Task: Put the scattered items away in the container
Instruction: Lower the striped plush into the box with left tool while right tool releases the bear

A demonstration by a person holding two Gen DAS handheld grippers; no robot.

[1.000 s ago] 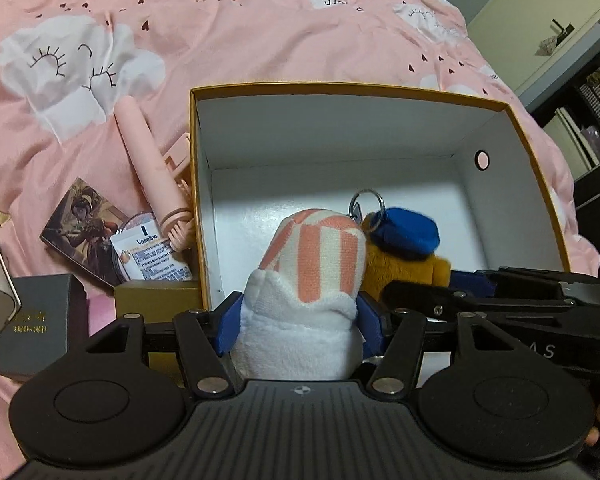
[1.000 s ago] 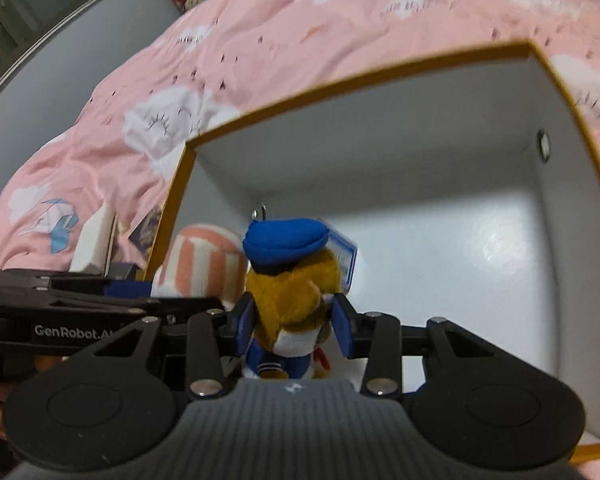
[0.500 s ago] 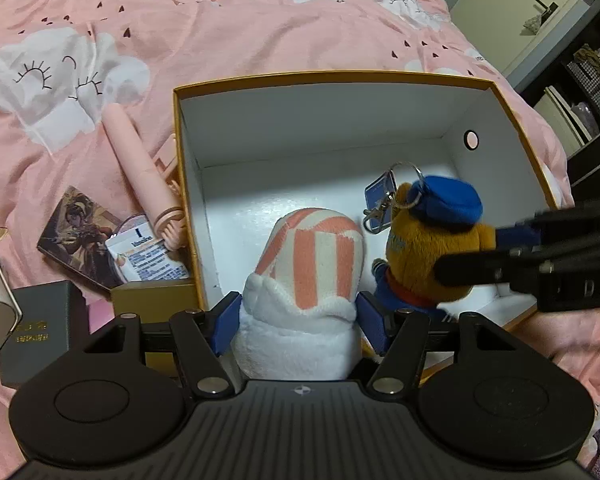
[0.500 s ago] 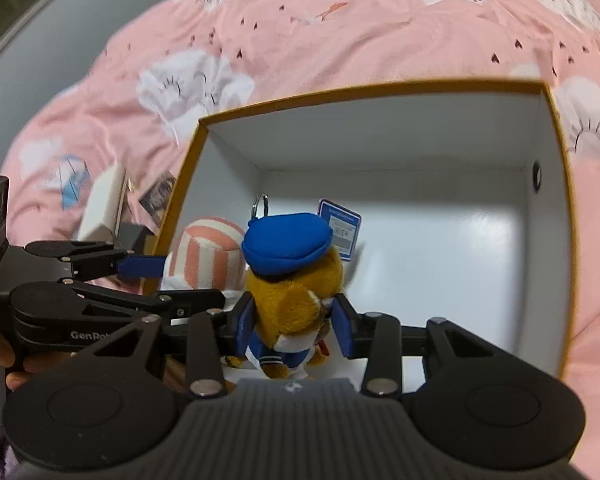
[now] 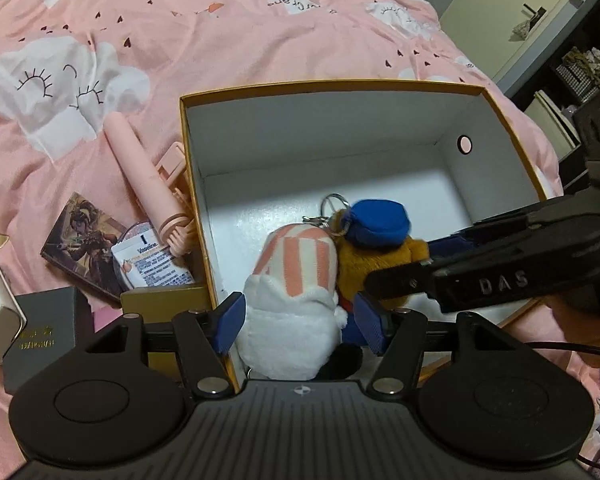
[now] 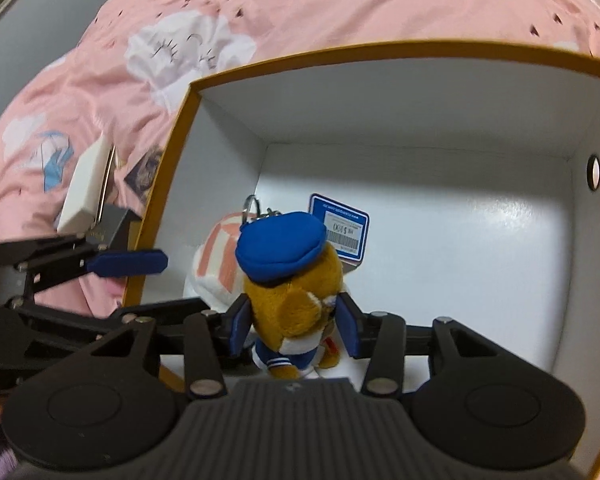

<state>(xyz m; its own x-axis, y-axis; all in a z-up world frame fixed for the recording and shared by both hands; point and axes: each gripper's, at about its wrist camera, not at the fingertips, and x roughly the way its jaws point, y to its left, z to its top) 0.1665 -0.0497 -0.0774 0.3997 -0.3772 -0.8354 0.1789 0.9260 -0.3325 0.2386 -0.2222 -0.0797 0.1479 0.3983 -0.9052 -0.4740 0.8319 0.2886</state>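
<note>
A white box with an orange rim (image 5: 332, 86) (image 6: 380, 50) lies open on the pink bed. My left gripper (image 5: 300, 322) stands open around a white plush with orange stripes (image 5: 296, 280), which rests inside the box at its near left corner. My right gripper (image 6: 294, 330) stands open around a brown bear keychain with a blue cap (image 6: 288, 280) (image 5: 376, 240), set right beside the striped plush (image 6: 216, 264) on the box floor. The bear's blue price tag (image 6: 340, 226) stands behind it.
Left of the box lie a pink tube-shaped device (image 5: 144, 176), a picture card (image 5: 82, 232), a Vaseline packet (image 5: 152, 264), a gold box (image 5: 160, 304), a dark grey box (image 5: 44, 332) and a white case (image 6: 86, 184). A cabinet and shelves (image 5: 540, 40) stand at the far right.
Both grippers lowered their plush toys onto the box floor side by side, and both sets of jaws have spread apart from the toys.
</note>
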